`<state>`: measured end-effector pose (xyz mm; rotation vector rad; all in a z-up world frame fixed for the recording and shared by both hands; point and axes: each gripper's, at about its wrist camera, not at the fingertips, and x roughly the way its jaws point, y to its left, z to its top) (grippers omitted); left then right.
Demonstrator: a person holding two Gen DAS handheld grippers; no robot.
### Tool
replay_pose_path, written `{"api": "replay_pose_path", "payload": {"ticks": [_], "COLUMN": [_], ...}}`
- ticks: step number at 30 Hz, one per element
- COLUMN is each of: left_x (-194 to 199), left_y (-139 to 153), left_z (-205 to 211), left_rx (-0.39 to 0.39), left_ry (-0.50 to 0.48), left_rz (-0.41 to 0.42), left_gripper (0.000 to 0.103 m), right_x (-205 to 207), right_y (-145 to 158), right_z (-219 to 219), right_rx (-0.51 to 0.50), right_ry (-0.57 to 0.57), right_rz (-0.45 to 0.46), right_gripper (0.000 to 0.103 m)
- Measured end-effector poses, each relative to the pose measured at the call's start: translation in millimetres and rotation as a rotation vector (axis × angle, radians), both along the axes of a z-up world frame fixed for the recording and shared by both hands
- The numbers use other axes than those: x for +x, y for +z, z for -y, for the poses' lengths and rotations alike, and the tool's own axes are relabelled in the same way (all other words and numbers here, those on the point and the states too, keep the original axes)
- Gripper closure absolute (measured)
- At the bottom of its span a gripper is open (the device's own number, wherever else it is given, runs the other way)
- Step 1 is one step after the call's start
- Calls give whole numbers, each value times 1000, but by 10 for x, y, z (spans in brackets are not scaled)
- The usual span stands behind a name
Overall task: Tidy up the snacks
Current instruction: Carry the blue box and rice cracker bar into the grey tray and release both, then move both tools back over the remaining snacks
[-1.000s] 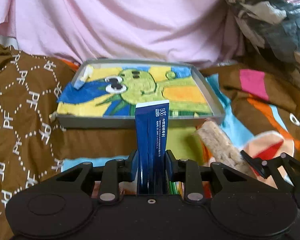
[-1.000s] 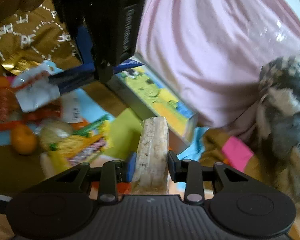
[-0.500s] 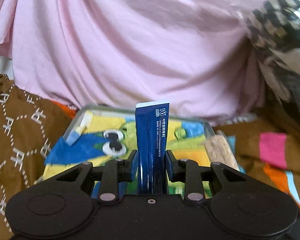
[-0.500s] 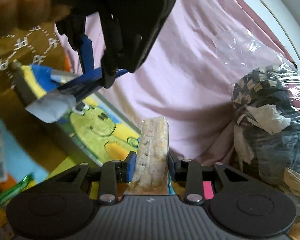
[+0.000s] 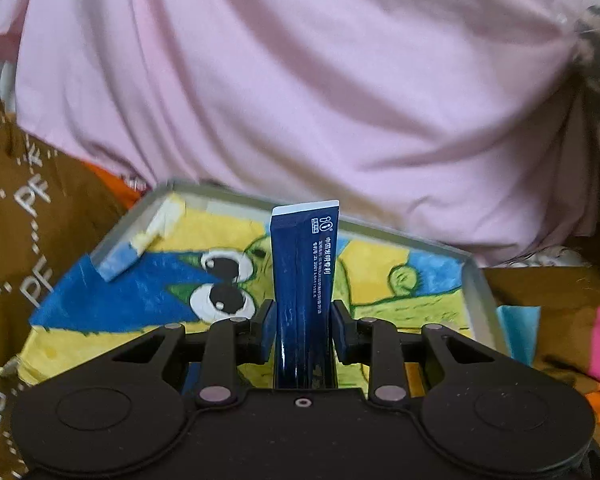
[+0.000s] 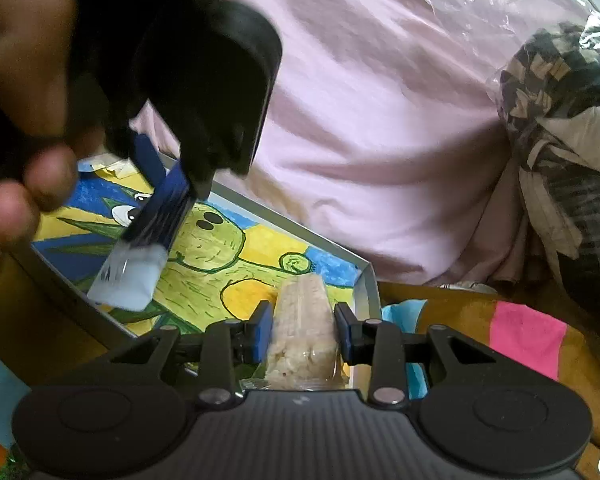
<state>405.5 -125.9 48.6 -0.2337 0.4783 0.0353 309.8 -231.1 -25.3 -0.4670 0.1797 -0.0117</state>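
A: Snacks first, from the left. The left gripper (image 5: 303, 332) is clamped on a dark blue packet (image 5: 302, 276), which stands upright between the pads with its pale sealed end on top. It hangs over the tray (image 5: 474, 292), above the cartoon picture that lines the bottom.

B: And the risk there?

A: The packet is long and held low, so most of it sticks out past the pads. In the right wrist view it slopes down toward the tray's left part, pale end lowest. I'd guess that if the pads let go from that height, it could land on end and topple onto the rim or out over the near wall.

B: Further right?

A: The right gripper (image 6: 303, 338) is closed on a pale grain bar in clear wrap (image 6: 302, 320), near the tray's right corner (image 6: 366, 280). The pads sit on its lower part. The wrap looks slick, so a slide is possible, and a hard squeeze might crumble it.

B: Can the two get in each other's way?

A: Likely. Both tools crowd the same tray, the left one and the hand (image 6: 24, 112) holding it above and to the left of the right one. Lowering both together could knock the packet against the bar.

B: Anything beyond the tray?

A: Soft patterned blanket (image 6: 532, 336) and pink cloth (image 5: 300, 80). A piece dropped there could sink into the folds.
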Motion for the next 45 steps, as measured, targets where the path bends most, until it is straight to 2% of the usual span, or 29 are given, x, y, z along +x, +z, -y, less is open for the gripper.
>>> {"api": "replay_pose_path", "payload": {"ticks": [5,6,10,11,14,16,19,22,25,31,37,45], "left_x": [118,125,103,84,-2,-81,-252,-448,-656,-1107,-1584,-2177], "left_y": [-112,-120,-93,-82,-35,6,65,125,178,307,372,287], "left_z": [-137,-155,-219,-229,-255,-270,-307,-346,-381,-400,-381,-390], "left_rx": [-47,-48,-53,-53,-42,-33,-24,-20,-28,-32,-22,12], "left_ry": [51,57,70,67,60,58,66,77,72,35,-22,-95], "left_rz": [-52,-57,-61,-58,-48,-34,-9,15,34,70,92,80], "left_gripper": [70,69,50,48,37,25,12,4,1,1,1,1], "right_x": [37,36,12,7,-60,-139,-292,-483,-704,-1170,-1667,-2251], "right_y": [7,-1,-3,8,49,86,154,223,306,491,620,696], "right_z": [37,34,37,42,56,73,118,171,212,293,409,470], "right_rx": [41,37,34,41,63,81,104,124,131,147,204,264], "right_ry": [21,23,28,29,36,37,37,16,-1,-12,-16,-19], "right_rz": [-14,-11,-7,-9,1,16,39,83,123,165,152,109], "right_gripper": [64,61,46,44,29,18,11,2,0,0,0,0]}}
